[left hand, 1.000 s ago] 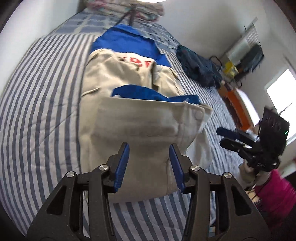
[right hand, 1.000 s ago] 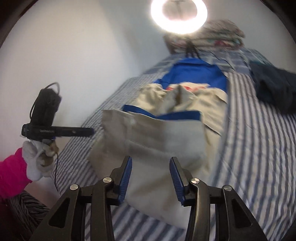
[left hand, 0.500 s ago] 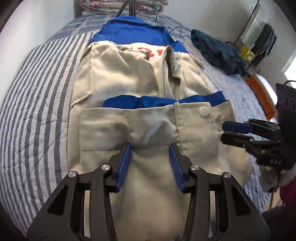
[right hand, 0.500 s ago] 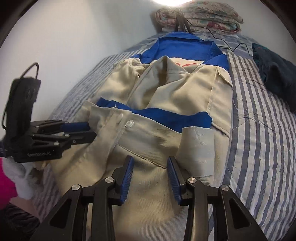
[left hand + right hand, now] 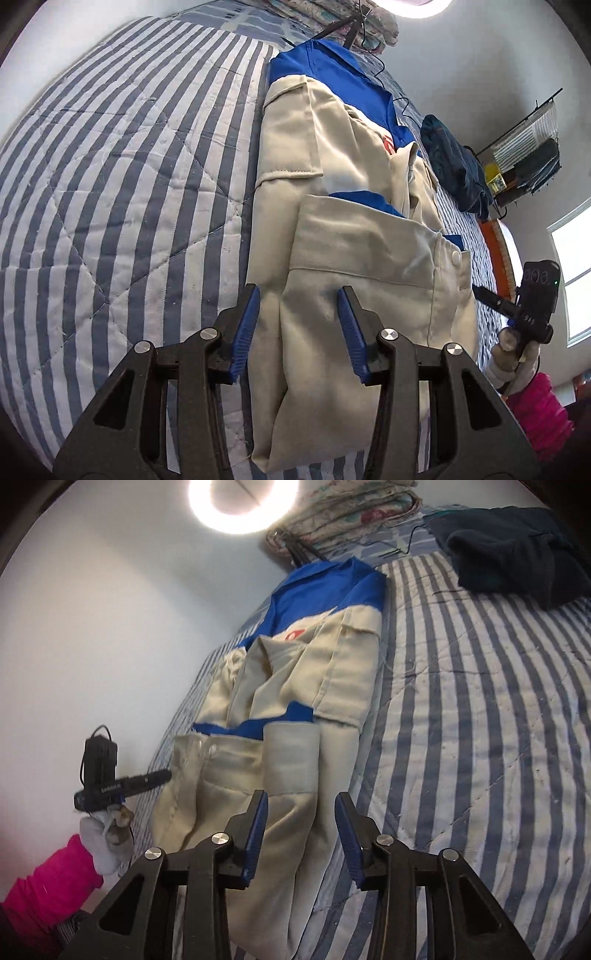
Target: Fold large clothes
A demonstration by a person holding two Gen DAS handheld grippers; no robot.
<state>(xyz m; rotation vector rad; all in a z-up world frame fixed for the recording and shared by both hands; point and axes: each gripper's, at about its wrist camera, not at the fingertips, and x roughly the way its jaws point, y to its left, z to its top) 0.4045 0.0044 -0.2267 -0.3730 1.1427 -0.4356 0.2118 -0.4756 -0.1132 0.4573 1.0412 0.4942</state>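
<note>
Lying lengthwise on the bed, the beige-and-blue garment (image 5: pixel 343 229) runs its long axis from the near edge toward the far wall, blue collar end pointing away toward the folded floral bedding (image 5: pixel 343 513). Sleeves folded inward over the torso; a blue band shows under a beige cuffed layer with a snap button (image 5: pixel 455 255). Red lettering partly visible near the chest, too covered to read.

Left gripper (image 5: pixel 297 325): blue-padded jaws stand partly apart above the near hem, near the garment's left edge. No cloth pinched between them; touching or hovering, cannot tell.

Right gripper (image 5: pixel 301 830): jaws likewise partly apart, nothing clamped, above the garment's near right edge beside a folded sleeve (image 5: pixel 291 760). It also shows in the left wrist view, held by a gloved hand (image 5: pixel 513 360) with a pink sleeve (image 5: pixel 539 413), off the garment's right side.

Surface: quilted bedspread (image 5: pixel 122 192), blue and white stripes, garment lying along its middle. A dark navy clothing heap (image 5: pixel 513 550) sits well apart to the right, near the far end.

Room: pale walls, ring light (image 5: pixel 242 506) at the head of the bed with a black cable trailing onto the blue collar. Wall rack (image 5: pixel 524 155) with items and a bright window (image 5: pixel 572 280) on the right.
</note>
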